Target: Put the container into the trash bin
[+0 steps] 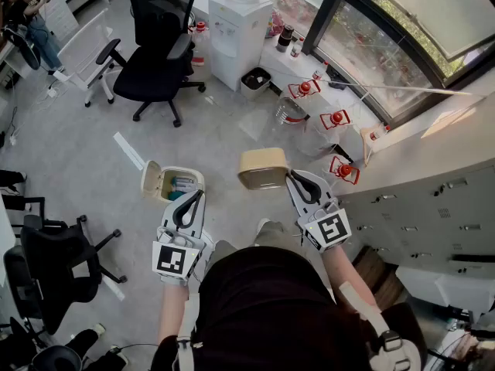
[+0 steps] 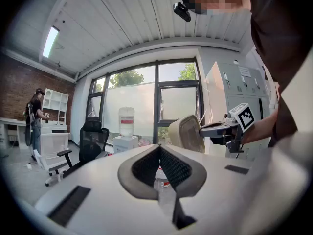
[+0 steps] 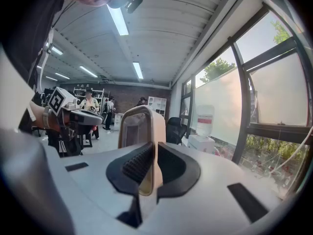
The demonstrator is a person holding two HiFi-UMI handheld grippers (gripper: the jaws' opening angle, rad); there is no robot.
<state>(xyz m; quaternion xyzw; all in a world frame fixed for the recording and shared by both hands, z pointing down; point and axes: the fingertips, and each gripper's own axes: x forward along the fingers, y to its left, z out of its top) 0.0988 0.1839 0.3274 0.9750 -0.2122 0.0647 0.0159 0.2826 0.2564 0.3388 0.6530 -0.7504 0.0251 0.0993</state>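
A black short-sleeved top [image 1: 271, 308] covers the person's torso, and a pale strap [image 1: 360, 304] lies along the right forearm, ending in a dark clasp [image 1: 390, 342]. The left gripper [image 1: 198, 195] and right gripper [image 1: 291, 178] share smooth grey-white shells, long curved fingers lined with black ribbed pads [image 2: 177, 170], and dark rectangular slots [image 2: 68, 204] set into the casing. Each carries a white cube [image 1: 332, 228] printed with black square markers.

black office chair [image 1: 158, 45] well ahead of left gripper [image 1: 199, 195]; water dispenser [image 1: 240, 33] ahead of right gripper [image 1: 291, 175]; grey cabinets [image 1: 433, 207] to its right
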